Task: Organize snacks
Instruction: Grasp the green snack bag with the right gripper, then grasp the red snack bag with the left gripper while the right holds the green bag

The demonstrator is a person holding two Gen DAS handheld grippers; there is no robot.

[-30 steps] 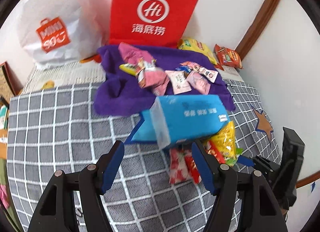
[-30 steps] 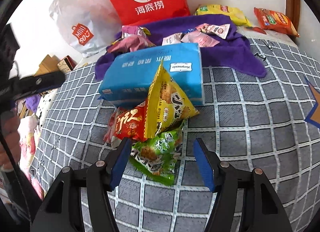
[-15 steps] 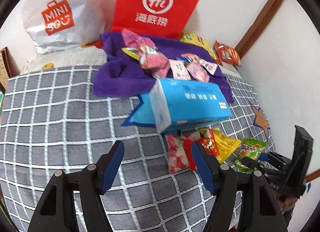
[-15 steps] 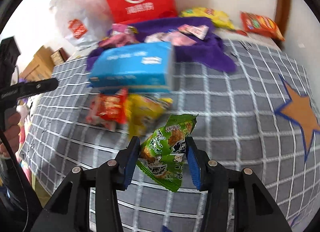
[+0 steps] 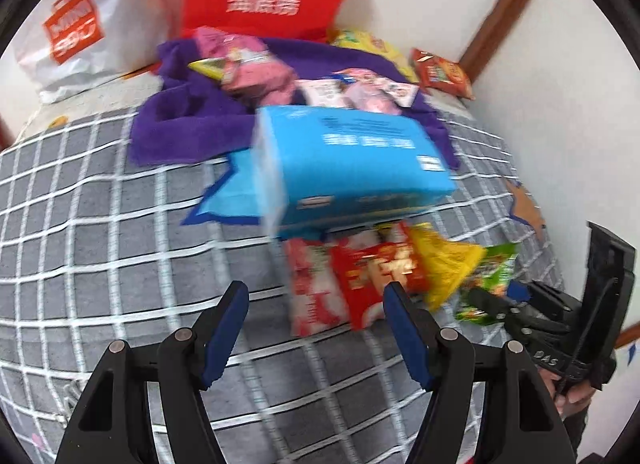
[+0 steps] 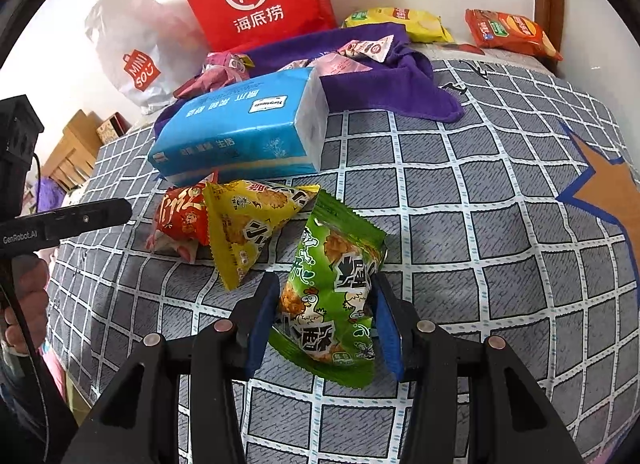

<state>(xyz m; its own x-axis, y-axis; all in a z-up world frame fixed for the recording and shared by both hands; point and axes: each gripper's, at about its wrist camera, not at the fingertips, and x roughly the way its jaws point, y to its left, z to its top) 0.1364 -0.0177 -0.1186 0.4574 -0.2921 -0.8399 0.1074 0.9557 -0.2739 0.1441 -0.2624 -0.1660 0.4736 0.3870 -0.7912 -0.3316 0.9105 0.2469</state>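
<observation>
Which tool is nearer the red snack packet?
Left. The left tool hangs open just short of the red snack packet; the right tool is off to its side, clamping the green packet.

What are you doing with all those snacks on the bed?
A person holds a grabbing tool in each hand and is sorting snacks. The right tool has just been closing and now pinches the green snack bag, pulled a little away from the yellow bag and red bag beside the blue tissue pack. The left tool is open and empty, pointing toward the red bag on the grey checked cover.
</observation>
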